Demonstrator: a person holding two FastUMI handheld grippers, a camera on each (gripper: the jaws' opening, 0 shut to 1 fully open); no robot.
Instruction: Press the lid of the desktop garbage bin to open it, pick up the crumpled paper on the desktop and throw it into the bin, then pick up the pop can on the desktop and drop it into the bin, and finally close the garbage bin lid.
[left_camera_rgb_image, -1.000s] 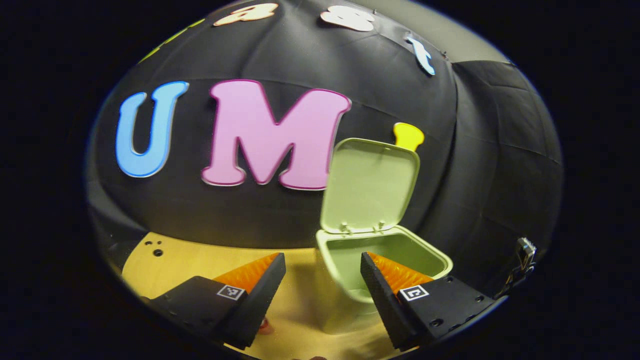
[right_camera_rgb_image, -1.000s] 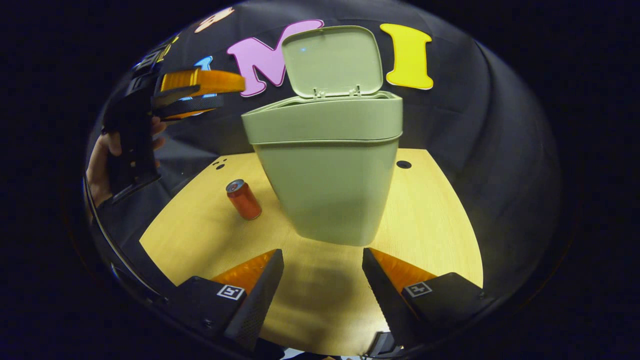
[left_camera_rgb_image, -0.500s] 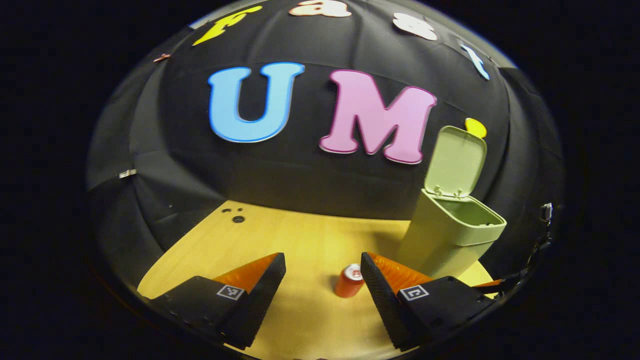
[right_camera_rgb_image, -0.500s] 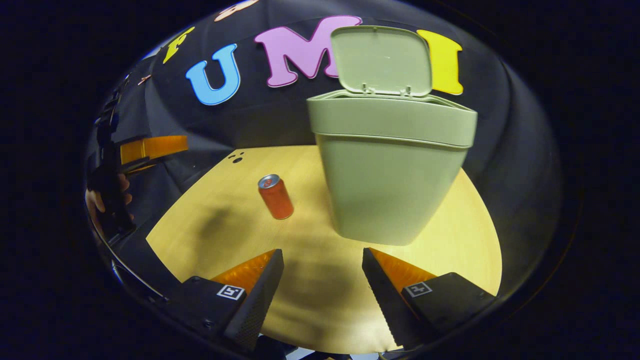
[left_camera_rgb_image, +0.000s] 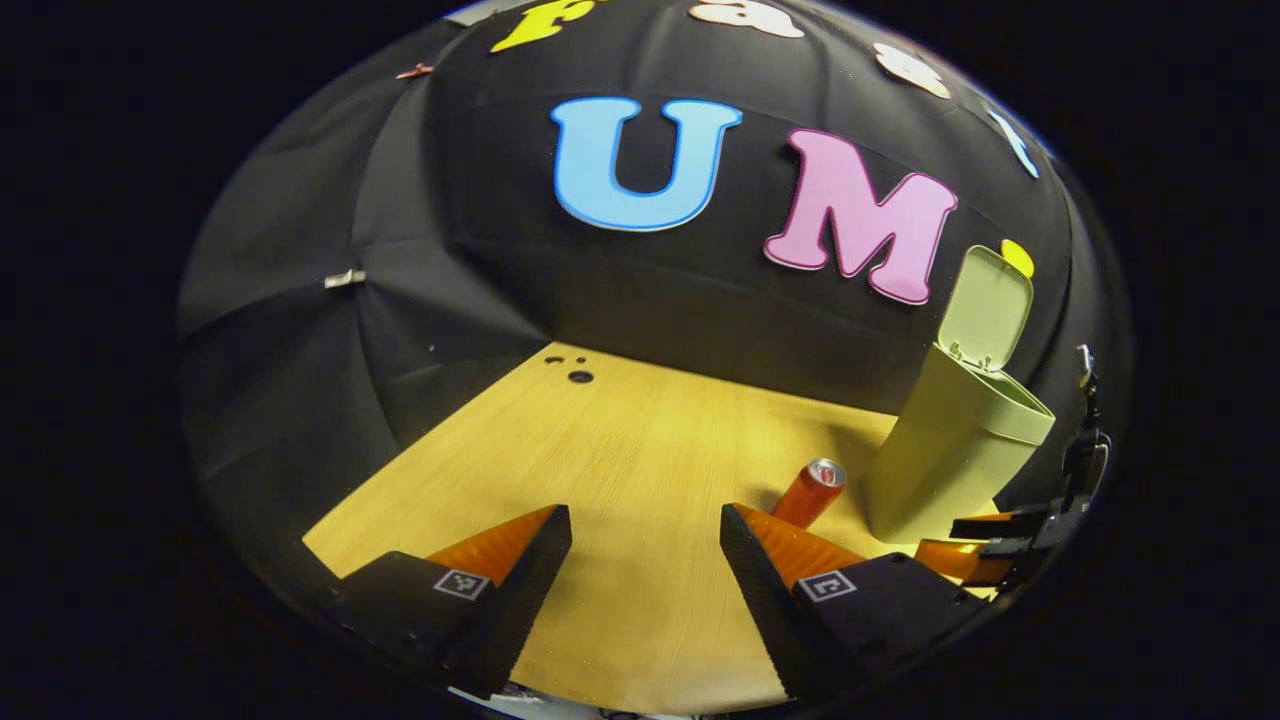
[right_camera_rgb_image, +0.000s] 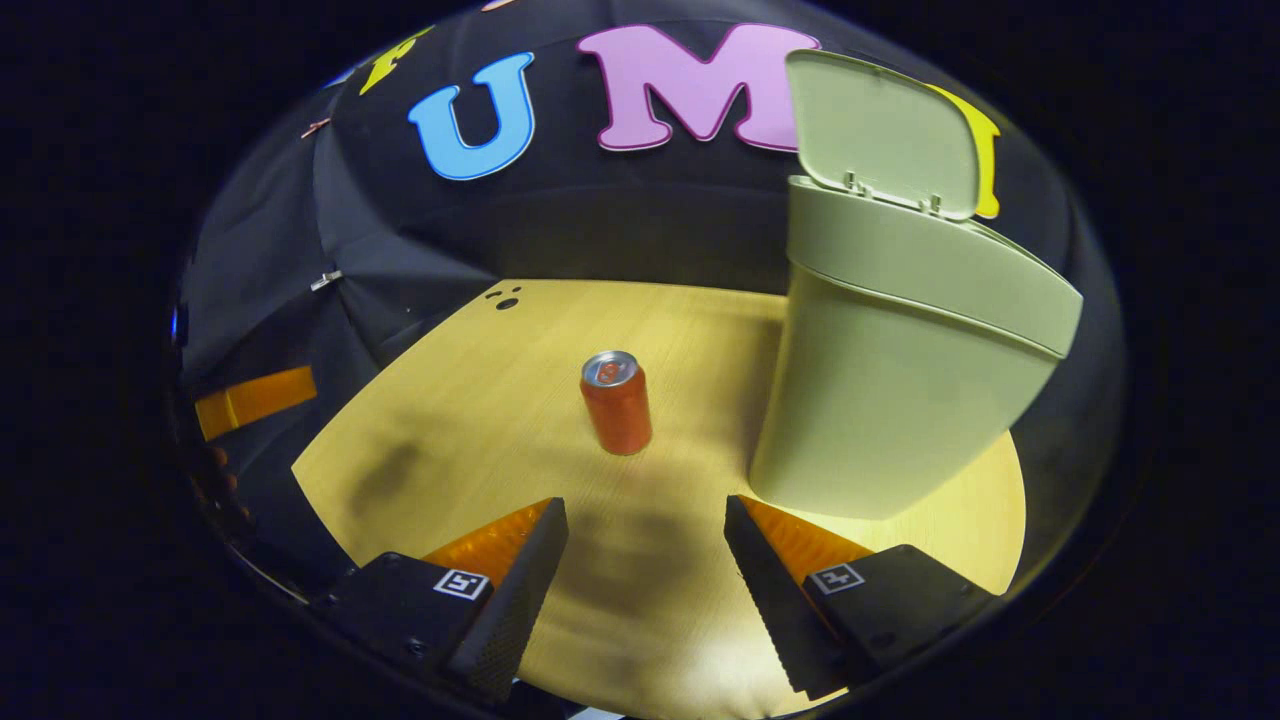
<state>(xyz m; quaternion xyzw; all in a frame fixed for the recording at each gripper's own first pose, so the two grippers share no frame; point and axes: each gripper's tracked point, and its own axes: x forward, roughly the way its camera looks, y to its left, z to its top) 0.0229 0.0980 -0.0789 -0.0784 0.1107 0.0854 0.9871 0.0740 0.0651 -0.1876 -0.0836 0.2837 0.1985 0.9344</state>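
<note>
A pale green bin stands on the wooden desktop with its lid raised. In the left gripper view the bin is at the far right, lid up. A red pop can stands upright left of the bin, ahead of my right gripper, which is open and holds nothing. My left gripper is open and holds nothing, low over the desk; the pop can lies ahead to its right. The right gripper's fingers show at the far right of the left gripper view.
Small round holes mark the desktop's far left corner. A hand holding the other gripper shows at the left edge of the right gripper view. Black cloth walls the desk at back and left.
My left gripper has swung left and down away from above the bin. My right gripper has turned left, bringing the can to the centre of its view.
</note>
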